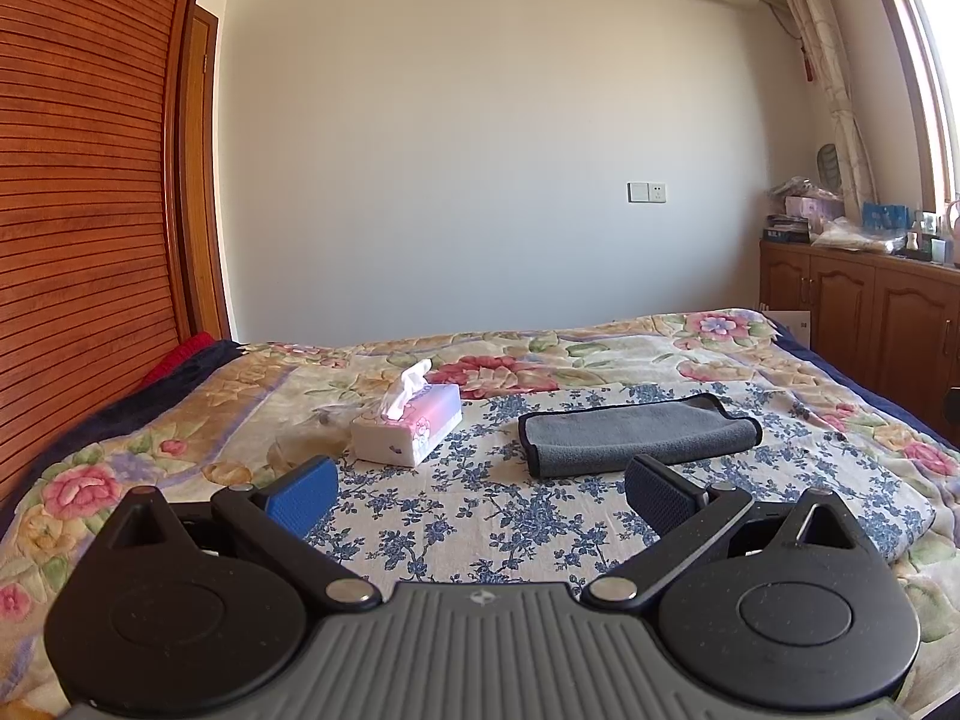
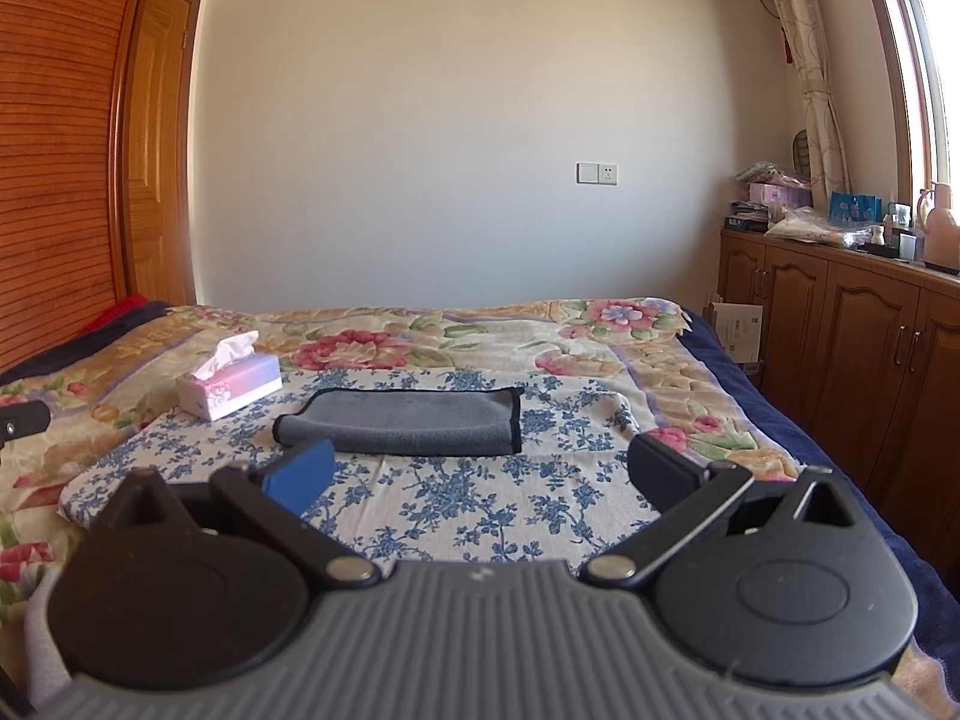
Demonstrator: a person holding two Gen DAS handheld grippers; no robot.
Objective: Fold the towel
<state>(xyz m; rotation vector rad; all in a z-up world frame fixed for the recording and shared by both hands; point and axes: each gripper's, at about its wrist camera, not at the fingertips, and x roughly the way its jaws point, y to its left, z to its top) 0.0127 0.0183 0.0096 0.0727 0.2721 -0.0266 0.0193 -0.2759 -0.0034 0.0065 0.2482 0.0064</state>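
Your left gripper [image 1: 480, 495] hangs above the bed, fingers spread wide, grasping nothing. Your right gripper [image 2: 480, 480] is likewise released and empty. The grey microfibre towel with black edging [image 1: 639, 435] [image 2: 399, 423] lies folded on the blue-flowered white cloth [image 1: 480, 516] [image 2: 480, 498], near the pink-and-white tissue box [image 1: 411, 426] [image 2: 231, 390], apart from both grippers.

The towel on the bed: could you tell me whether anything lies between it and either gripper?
Nothing visible does. The towel lies just ahead of the open right gripper and left gripper, with only bare cloth between. The tissue box sits off to the towel's left, apart from it.
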